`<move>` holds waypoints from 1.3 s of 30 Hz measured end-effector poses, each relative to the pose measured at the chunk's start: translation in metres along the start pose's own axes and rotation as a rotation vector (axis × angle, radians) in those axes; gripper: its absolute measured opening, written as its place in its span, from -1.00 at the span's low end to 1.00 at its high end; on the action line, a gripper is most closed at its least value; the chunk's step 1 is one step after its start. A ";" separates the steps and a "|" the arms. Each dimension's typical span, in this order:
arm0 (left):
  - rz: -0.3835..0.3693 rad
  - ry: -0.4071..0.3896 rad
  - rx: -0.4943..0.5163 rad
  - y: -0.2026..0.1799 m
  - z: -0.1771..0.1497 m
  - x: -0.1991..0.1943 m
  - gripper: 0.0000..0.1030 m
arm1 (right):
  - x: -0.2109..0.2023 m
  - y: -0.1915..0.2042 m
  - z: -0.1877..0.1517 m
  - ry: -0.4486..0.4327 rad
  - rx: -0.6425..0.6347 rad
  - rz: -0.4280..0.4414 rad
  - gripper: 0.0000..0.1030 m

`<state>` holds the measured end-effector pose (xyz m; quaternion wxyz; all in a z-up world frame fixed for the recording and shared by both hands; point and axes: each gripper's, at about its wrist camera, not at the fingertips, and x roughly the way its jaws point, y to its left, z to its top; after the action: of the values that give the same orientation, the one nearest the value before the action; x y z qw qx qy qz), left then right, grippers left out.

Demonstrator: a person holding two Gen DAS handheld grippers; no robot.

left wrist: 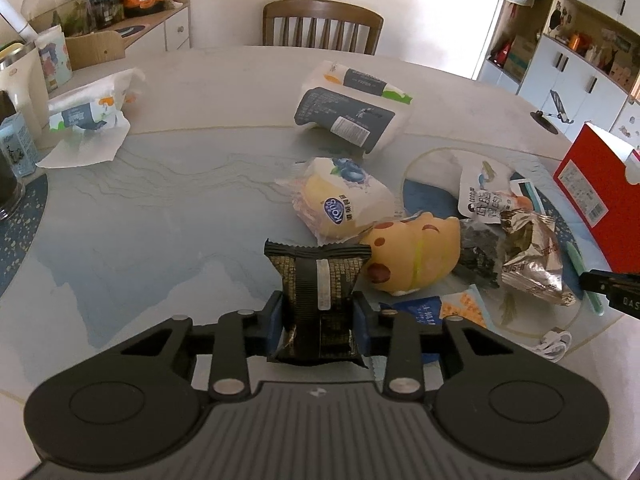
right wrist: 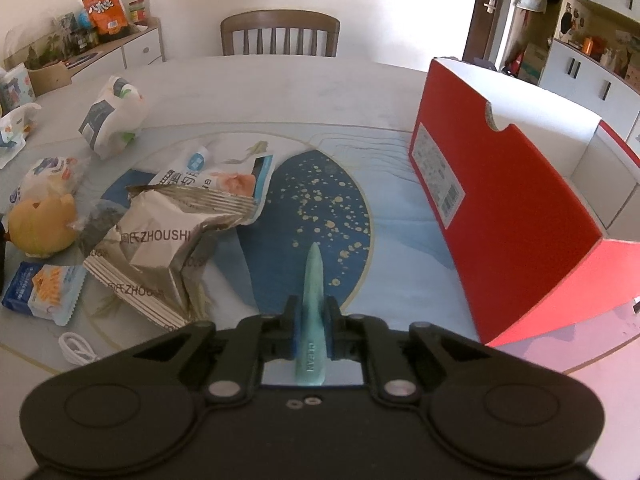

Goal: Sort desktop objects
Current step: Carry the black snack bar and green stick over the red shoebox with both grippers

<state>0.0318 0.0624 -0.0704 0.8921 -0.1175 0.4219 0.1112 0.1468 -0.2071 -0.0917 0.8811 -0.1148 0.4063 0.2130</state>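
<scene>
Black foil wrapper first: the left tongs (left wrist: 318, 318) are closed on a dark snack pack (left wrist: 318, 300), pinched across its width, its long axis running straight out along the fingers and its crimped far end nearly touching the yellow toy (left wrist: 416, 256). Leftward of that pack the tabletop (left wrist: 140, 216) lies bare toward its left edge, so there is open room on that side; rightward the way is crowded by the toy, a blueberry bun (left wrist: 344, 196) and a silver bag (left wrist: 532, 256).

At the right, the right tongs (right wrist: 311, 320) are clamped on a pale green tube (right wrist: 314, 300), which points forward along the fingers, tip toward the far edge. What the next move most likely turns on is the red box (right wrist: 500, 208), standing open just right of the tube near the tabletop's right edge; the right hand is plainly the nearer one. Between tube and box only bare mat shows, while the silver bag crowds the tube's left.
</scene>
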 end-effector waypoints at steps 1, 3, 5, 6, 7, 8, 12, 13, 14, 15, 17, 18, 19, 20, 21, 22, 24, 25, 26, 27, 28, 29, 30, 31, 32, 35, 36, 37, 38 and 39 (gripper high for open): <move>-0.001 -0.001 -0.001 0.000 0.000 -0.001 -0.35 | -0.001 0.000 0.000 -0.001 0.002 0.000 -0.80; -0.003 -0.004 -0.006 -0.001 0.000 -0.005 -0.35 | -0.004 -0.002 -0.001 -0.007 0.010 -0.002 -0.80; -0.007 -0.006 -0.006 -0.002 0.000 -0.009 -0.35 | -0.007 -0.002 0.000 -0.011 0.019 -0.001 -0.80; -0.007 -0.008 -0.005 -0.002 0.000 -0.011 -0.35 | -0.008 -0.003 0.000 -0.016 0.024 0.000 -0.80; -0.008 -0.011 -0.006 -0.002 0.000 -0.013 -0.35 | -0.010 -0.004 0.000 -0.020 0.029 0.000 -0.80; -0.009 -0.013 -0.008 -0.003 0.001 -0.015 -0.35 | -0.012 -0.004 0.001 -0.022 0.033 0.001 -0.80; -0.012 -0.022 -0.020 -0.004 0.003 -0.022 -0.35 | -0.020 -0.007 0.003 -0.039 0.052 0.005 -0.80; -0.016 -0.025 -0.021 -0.005 0.004 -0.025 -0.35 | -0.023 -0.008 0.003 -0.042 0.058 0.007 -0.80; -0.020 -0.029 -0.021 -0.005 0.005 -0.027 -0.35 | -0.025 -0.008 0.004 -0.047 0.062 0.009 -0.80; -0.024 -0.032 -0.021 -0.006 0.006 -0.030 -0.35 | -0.028 -0.009 0.005 -0.051 0.067 0.011 -0.80; -0.035 -0.039 -0.020 -0.008 0.009 -0.034 -0.35 | -0.034 -0.009 0.008 -0.060 0.076 0.019 -0.80; -0.040 -0.043 -0.020 -0.009 0.010 -0.037 -0.35 | -0.037 -0.010 0.009 -0.064 0.080 0.023 -0.80; -0.048 -0.045 -0.019 -0.011 0.013 -0.039 -0.35 | -0.040 -0.010 0.010 -0.069 0.082 0.027 -0.80; -0.056 -0.048 -0.018 -0.012 0.015 -0.042 -0.35 | -0.043 -0.010 0.012 -0.075 0.084 0.030 -0.80; -0.062 -0.051 -0.016 -0.014 0.016 -0.044 -0.35 | -0.047 -0.010 0.013 -0.080 0.089 0.035 -0.80; -0.068 -0.053 -0.012 -0.016 0.018 -0.046 -0.35 | -0.051 -0.010 0.015 -0.086 0.093 0.041 -0.80; -0.085 -0.055 -0.004 -0.020 0.023 -0.050 -0.35 | -0.059 -0.011 0.019 -0.098 0.098 0.047 -0.80; -0.095 -0.053 0.000 -0.023 0.026 -0.052 -0.35 | -0.062 -0.012 0.021 -0.102 0.100 0.050 -0.80; -0.101 -0.052 0.001 -0.025 0.028 -0.053 -0.35 | -0.066 -0.013 0.024 -0.109 0.102 0.054 -0.80; -0.109 -0.050 0.003 -0.028 0.030 -0.055 -0.35 | -0.071 -0.013 0.026 -0.119 0.103 0.057 -0.80; -0.121 -0.049 0.008 -0.031 0.033 -0.057 -0.35 | -0.075 -0.014 0.029 -0.128 0.103 0.058 -0.80; -0.129 -0.049 0.014 -0.034 0.036 -0.059 -0.35 | -0.078 -0.015 0.031 -0.133 0.104 0.058 -0.80; -0.136 -0.048 0.020 -0.038 0.038 -0.060 -0.35 | -0.082 -0.017 0.033 -0.137 0.106 0.058 -0.80; -0.144 -0.048 0.025 -0.041 0.041 -0.062 -0.35 | -0.085 -0.019 0.035 -0.141 0.111 0.062 -0.80; -0.151 -0.049 0.030 -0.045 0.044 -0.063 -0.35 | -0.088 -0.022 0.037 -0.145 0.118 0.064 -0.80; -0.175 -0.054 0.046 -0.056 0.051 -0.067 -0.35 | -0.095 -0.030 0.042 -0.151 0.145 0.067 -0.80; -0.184 -0.057 0.053 -0.060 0.054 -0.068 -0.35 | -0.097 -0.032 0.043 -0.155 0.153 0.067 -0.80; -0.192 -0.060 0.060 -0.064 0.056 -0.068 -0.35 | -0.100 -0.035 0.044 -0.160 0.159 0.066 -0.80; -0.200 -0.064 0.070 -0.069 0.059 -0.069 -0.35 | -0.102 -0.038 0.046 -0.164 0.163 0.064 -0.80; -0.205 -0.068 0.075 -0.073 0.061 -0.070 -0.35 | -0.104 -0.040 0.047 -0.167 0.165 0.063 -0.80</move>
<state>0.0546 0.0046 0.0297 0.9164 -0.1228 0.3810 0.0074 0.1367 -0.2544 0.0190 0.9113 -0.0110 0.3508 0.2153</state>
